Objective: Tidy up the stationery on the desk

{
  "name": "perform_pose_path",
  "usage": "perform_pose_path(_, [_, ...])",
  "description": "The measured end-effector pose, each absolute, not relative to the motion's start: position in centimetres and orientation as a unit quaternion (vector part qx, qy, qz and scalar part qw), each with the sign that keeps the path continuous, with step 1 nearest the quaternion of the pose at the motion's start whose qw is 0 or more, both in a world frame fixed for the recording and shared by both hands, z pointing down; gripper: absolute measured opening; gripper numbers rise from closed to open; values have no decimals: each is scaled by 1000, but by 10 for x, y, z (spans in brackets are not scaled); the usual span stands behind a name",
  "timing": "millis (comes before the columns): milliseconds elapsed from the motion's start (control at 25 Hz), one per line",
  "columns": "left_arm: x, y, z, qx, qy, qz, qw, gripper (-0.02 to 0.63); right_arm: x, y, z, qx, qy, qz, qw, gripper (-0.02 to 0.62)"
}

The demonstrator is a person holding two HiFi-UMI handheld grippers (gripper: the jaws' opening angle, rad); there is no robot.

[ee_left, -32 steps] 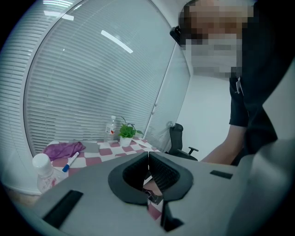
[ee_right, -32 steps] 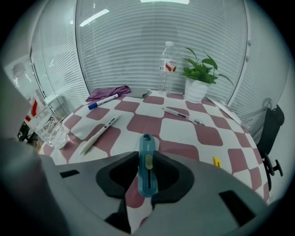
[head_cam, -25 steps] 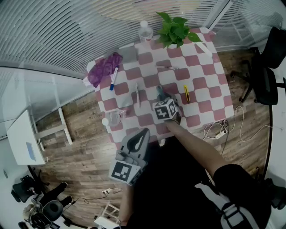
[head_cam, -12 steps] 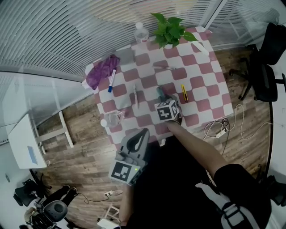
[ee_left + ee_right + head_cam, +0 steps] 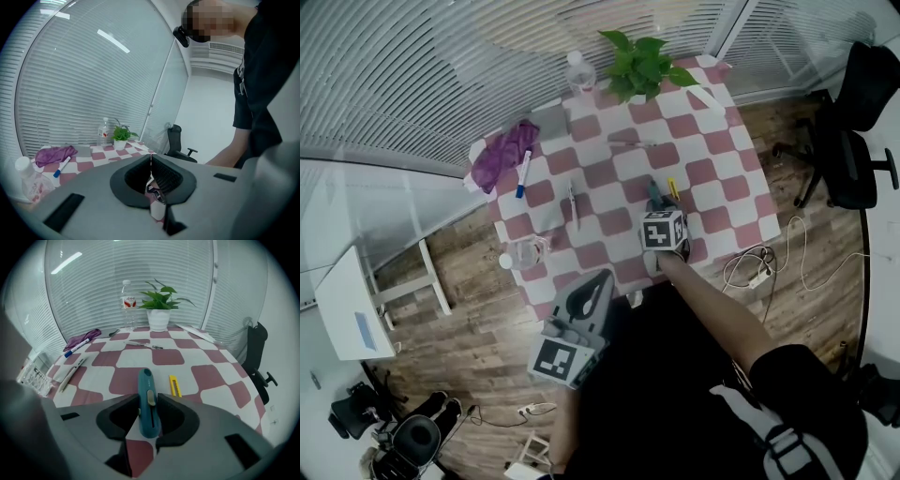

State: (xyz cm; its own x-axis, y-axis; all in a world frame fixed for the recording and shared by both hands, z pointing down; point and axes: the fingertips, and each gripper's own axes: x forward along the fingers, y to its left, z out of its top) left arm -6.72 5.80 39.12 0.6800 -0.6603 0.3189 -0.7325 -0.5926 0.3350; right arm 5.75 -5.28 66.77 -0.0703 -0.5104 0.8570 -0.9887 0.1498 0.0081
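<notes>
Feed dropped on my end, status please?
Left gripper shut, empty. Right gripper shut on teal utility knife. Yellow cutter lies beside it, apart.

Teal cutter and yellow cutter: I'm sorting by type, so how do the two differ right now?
The teal cutter looks longer and thicker; the yellow cutter is slim and short. The teal cutter sits clamped in the right tool; the yellow cutter lies free on the tablecloth. Both point roughly the same way.
</notes>
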Motion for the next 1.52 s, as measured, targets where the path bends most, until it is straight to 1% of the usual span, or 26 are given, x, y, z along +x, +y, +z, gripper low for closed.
perform_pose_path(320, [-61,60,389,888,-395,82,220,32,67,-55,671,578,-651,330,366,143])
perform_pose_path(520, [-60,61,388,887,-397,84,220,32,63,-53,671,575,-655,337,356,170])
perform_pose_path(680, [-59,62,387,887,-397,83,221,32,61,-52,669,572,-659,338,351,179])
perform_pose_path(960, [-59,62,385,888,-399,77,214,32,61,-53,652,573,-673,342,318,186])
perform_pose_path(1320, [-60,60,388,885,-403,74,221,32,61,-92,615,524,-755,267,289,186])
perform_pose_path(1520, [-60,58,391,884,-404,75,224,32,57,-128,611,471,-798,201,317,186])
